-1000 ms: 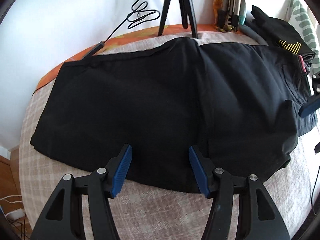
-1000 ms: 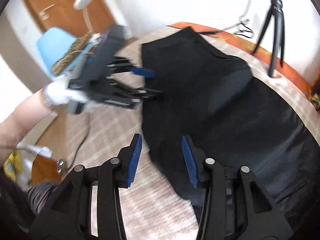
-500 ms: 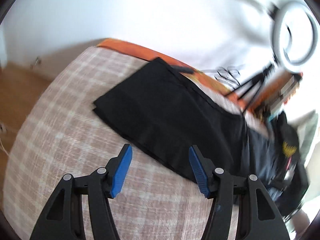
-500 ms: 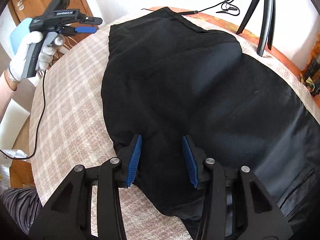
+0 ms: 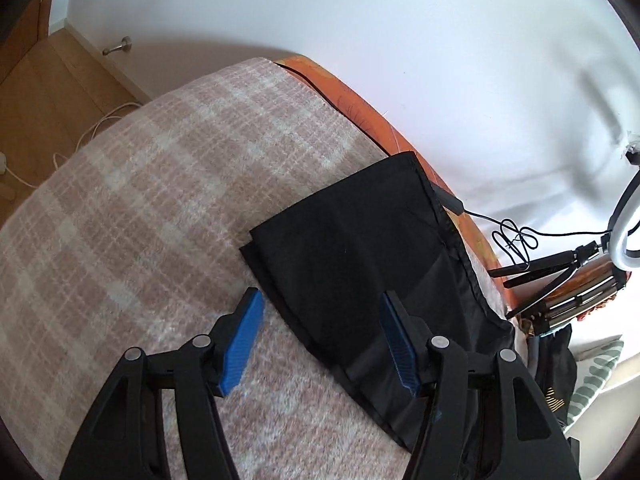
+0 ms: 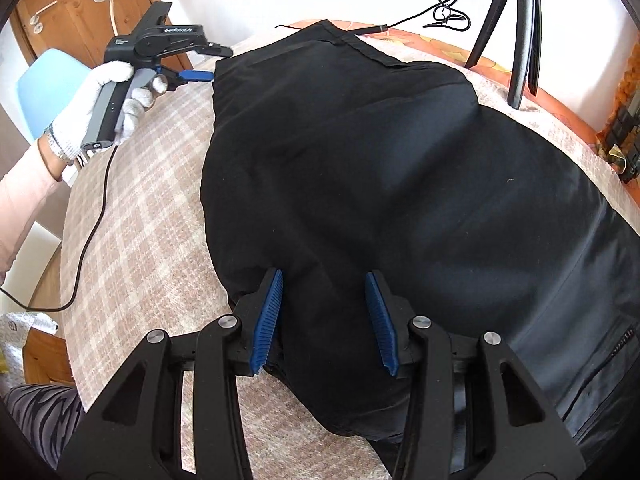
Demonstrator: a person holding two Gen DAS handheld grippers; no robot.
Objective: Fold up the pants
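Observation:
Black pants (image 6: pixel 380 168) lie flat on a checked blanket (image 6: pixel 152 208), with the leg ends at the far left. In the left wrist view my left gripper (image 5: pixel 320 340) hovers over the hem corner of the pants (image 5: pixel 352 264). Its jaws are opening and the pads touch no cloth, though the hem edge lies below the gap. The right wrist view shows that same left gripper (image 6: pixel 218 64) in a white-gloved hand (image 6: pixel 116 92), at the hem's corner. My right gripper (image 6: pixel 324 320) straddles the near edge of the pants with its pads apart; cloth fills the gap between them.
A black tripod (image 6: pixel 516 32) stands at the bed's far edge beside a coiled cable (image 6: pixel 448 12). A ring light (image 5: pixel 624 232) and a pile of dark clothes (image 5: pixel 556 376) are at the right. A blue chair (image 6: pixel 44 88) and a wooden door stand beyond the bed's left end.
My left gripper has swung from the middle of the pants to the leg hems and rolled over. The right gripper has sunk onto the pants' near edge.

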